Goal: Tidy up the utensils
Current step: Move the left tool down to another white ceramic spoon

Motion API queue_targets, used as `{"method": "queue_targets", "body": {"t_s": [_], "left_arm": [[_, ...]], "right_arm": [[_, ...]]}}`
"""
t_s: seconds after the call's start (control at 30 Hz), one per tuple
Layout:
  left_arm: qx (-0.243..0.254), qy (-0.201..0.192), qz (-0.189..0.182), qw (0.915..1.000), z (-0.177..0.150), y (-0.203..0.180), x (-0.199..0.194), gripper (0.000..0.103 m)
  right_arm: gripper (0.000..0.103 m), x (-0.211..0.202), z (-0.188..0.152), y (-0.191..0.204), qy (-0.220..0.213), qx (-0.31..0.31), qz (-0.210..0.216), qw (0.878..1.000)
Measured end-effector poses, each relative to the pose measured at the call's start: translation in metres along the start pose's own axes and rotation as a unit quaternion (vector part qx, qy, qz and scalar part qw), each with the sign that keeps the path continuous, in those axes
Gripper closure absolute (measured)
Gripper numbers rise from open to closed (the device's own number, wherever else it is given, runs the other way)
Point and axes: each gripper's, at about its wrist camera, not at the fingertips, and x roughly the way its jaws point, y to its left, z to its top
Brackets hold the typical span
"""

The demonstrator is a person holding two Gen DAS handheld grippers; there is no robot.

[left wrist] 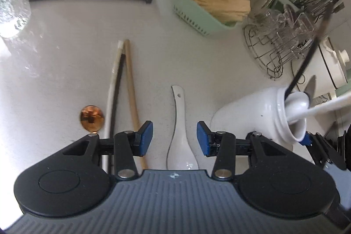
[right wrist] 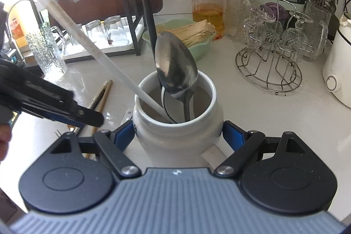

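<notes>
Right gripper jaws pinching the white jar by its body, jar tilted toward the left side; it already holds a metal spoon, a white chopstick and a dark chopstick. Left gripper jaws spread, empty, straddling the white ceramic spoon lying flat on the counter.

Risks, my read:
- glazed spoon is slick and flat on the counter, pads likely to skate off or flick it sideways
- jar is top-heavy with long handles leaning out; any slip in the right grip and it tips
- inserting the spoon may clash with the metal spoon bowl sitting over the mouth

Nearby: loose chopsticks just beside the left jaw, easy to snag. Amber glass piece next to them. Wire glass rack and green basket well apart, not in the way
</notes>
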Motion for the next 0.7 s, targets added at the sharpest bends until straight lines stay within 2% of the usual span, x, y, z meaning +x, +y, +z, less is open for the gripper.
{"method": "queue_targets", "body": {"t_s": [0.23,0.53,0.7], "left_arm": [[0.008,0.004,0.028,0.9996,0.007,-0.016,0.025,0.053],[0.034,-0.006,0.041,0.9986,0.016,-0.026,0.048,0.055],[0.087,-0.015,0.072,0.9935,0.016,-0.038,0.055,0.058]], "right_arm": [[0.014,-0.001,0.002,-0.003,0.009,-0.003,0.001,1.000],[0.014,0.002,0.007,-0.006,0.024,-0.031,0.019,0.999],[0.014,0.003,0.007,-0.007,0.027,-0.033,0.021,0.999]]}}
